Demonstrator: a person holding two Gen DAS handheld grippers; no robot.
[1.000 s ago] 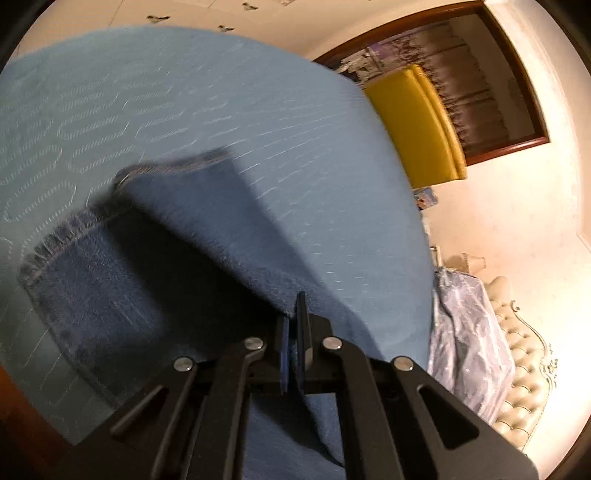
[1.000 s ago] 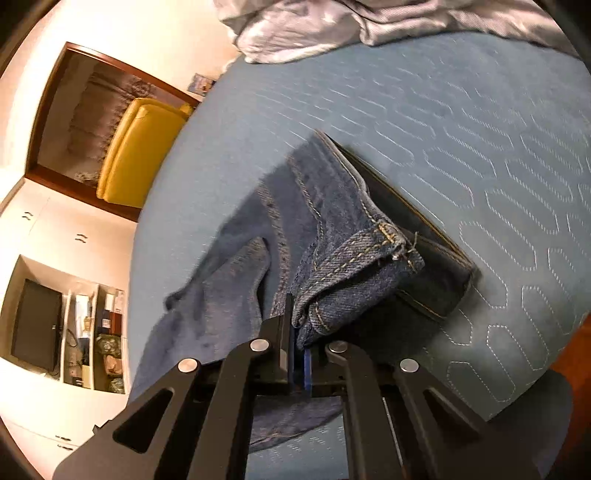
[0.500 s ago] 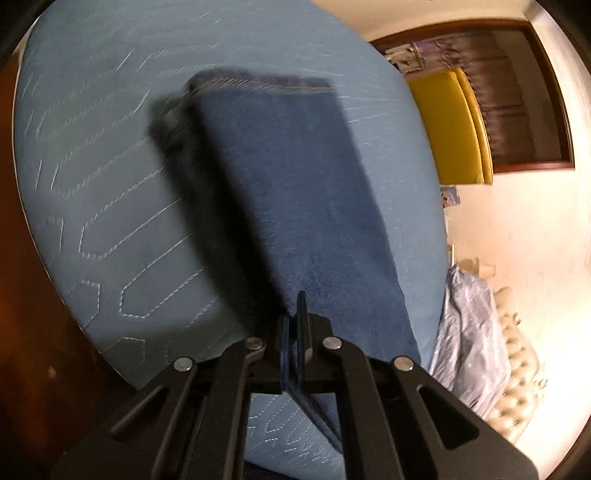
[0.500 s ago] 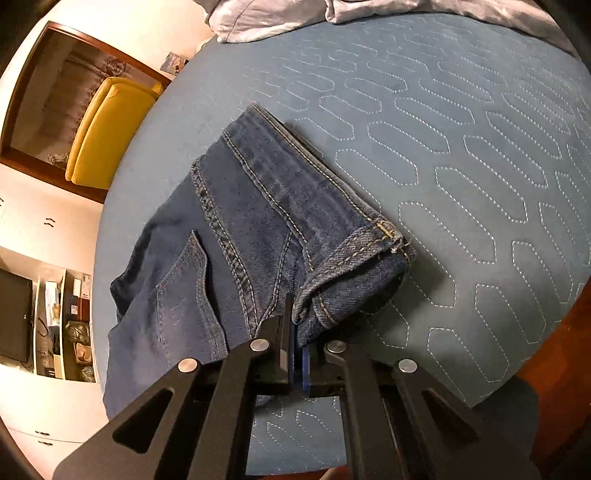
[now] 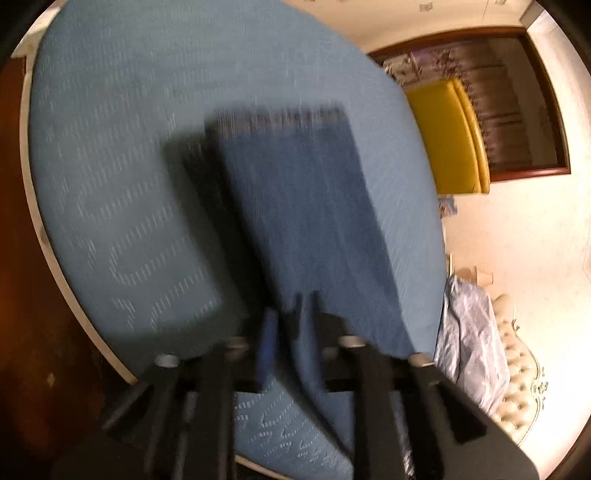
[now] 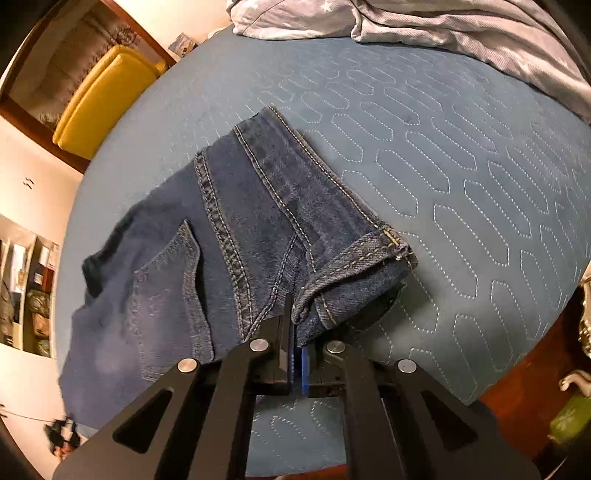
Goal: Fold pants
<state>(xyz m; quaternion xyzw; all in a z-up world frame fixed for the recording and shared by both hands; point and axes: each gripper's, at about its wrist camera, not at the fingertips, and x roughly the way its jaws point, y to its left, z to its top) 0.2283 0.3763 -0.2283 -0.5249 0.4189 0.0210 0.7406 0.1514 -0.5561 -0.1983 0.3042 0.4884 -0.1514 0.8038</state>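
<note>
The left gripper [image 5: 290, 334] has its jaws opening; a fold of the jeans [image 5: 295, 206] stands between them, seemingly loose, though blur hides contact. The right gripper [image 6: 295, 354] is clenched on the waistband edge. The jeans [image 6: 236, 251] lie spread ahead on the blue mattress [image 6: 461, 166].

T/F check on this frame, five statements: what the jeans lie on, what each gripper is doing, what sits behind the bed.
1. The jeans lie on a blue quilted bed cover. True.
2. The right gripper is shut on the jeans. True; it pinches denim near the cuff.
3. The left gripper is clamped tight. False; its jaws are opening, denim between them.
4. The chair by the wall is red. False; it is yellow.
5. A rumpled pale sheet lies at the far edge of the bed. True.
</note>
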